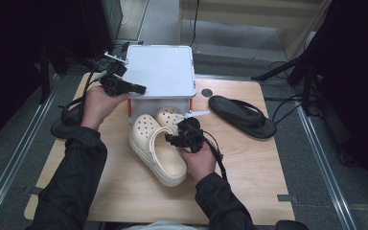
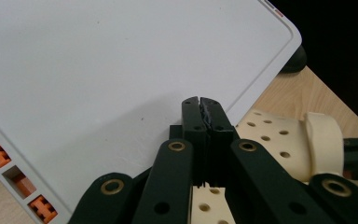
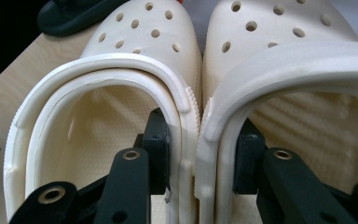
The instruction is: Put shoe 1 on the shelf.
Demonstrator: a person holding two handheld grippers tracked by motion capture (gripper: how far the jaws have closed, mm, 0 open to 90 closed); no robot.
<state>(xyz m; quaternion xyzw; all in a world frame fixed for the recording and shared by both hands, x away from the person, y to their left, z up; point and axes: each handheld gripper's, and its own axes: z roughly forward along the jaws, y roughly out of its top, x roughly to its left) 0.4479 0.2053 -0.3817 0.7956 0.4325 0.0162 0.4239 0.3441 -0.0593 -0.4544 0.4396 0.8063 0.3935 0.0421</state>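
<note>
Cream clogs (image 1: 155, 146) sit mid-table, toes toward the white box (image 1: 160, 72); right gripper (image 1: 178, 139) pinches their two inner walls together. Farther back, left gripper (image 1: 141, 89), jaws shut empty, props the box's lid. Next, likely: lift the pair inside, grip firm.

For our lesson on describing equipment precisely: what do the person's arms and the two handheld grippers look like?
Both forearms wear dark, slightly shiny jacket sleeves. The left gripper and right gripper are black, each topped by a grey three-cornered plate and trailing a black cable. Up close, the jaws are matte black linkage bars joined by brass-coloured rivets, with ribbed pads.
</note>
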